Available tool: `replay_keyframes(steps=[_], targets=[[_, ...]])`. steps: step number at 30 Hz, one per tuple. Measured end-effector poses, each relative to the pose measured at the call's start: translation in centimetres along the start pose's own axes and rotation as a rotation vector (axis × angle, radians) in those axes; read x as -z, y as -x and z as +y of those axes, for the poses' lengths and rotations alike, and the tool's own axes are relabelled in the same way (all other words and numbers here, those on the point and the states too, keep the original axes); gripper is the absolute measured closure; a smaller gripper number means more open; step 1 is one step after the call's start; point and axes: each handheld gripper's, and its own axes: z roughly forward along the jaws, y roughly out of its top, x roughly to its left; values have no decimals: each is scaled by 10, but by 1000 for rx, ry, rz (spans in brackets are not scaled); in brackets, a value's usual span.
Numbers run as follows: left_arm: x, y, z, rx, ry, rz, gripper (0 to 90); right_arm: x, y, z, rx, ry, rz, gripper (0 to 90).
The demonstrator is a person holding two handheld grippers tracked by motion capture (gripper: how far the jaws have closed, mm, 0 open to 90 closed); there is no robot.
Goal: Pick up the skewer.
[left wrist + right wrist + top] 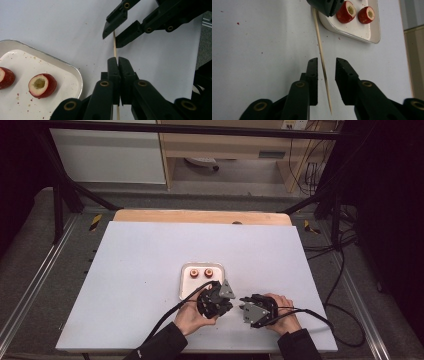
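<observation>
My left gripper (118, 60) is shut on a thin wooden skewer (115, 47), which sticks out past its tips. The skewer (320, 50) runs on between the jaws of my right gripper (327, 62), and a gap shows on each side of it. From the left gripper view, the right gripper (113, 35) straddles the skewer's far end. In the high view both grippers, left (222, 304) and right (245, 304), meet tip to tip near the table's front edge. Two red fruit pieces with hollowed cores (42, 85) (6, 77) lie on a small white tray (77, 72).
The tray (186, 290) sits just behind the left hand on the white table top (140, 270). Both fruit pieces (194, 273) (208, 272) lie at its far end. Cables trail from both grippers toward the front edge. A wooden strip (200, 216) borders the far edge.
</observation>
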Motion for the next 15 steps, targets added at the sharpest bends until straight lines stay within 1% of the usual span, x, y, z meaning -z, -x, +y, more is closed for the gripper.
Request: replay_keyframes(steps=[3,4,8,9,15], targets=[[-1,0,0,-1,-4,-3,887,0,-1,0,14,-7,10,786],[-1,0,0,0,-3,-4,887,0,-1,1,21,-8,18,794],[-1,-1,0,-6,-7,-10,887,-2,-2,1,56,-16,21,830],[-2,-1,0,-7,-8,-11,887,-3,-3,1,50,-16,22,842],[-2,-1,0,-7,-5,-15,887,-3,-4,1,84,-35,32,886]])
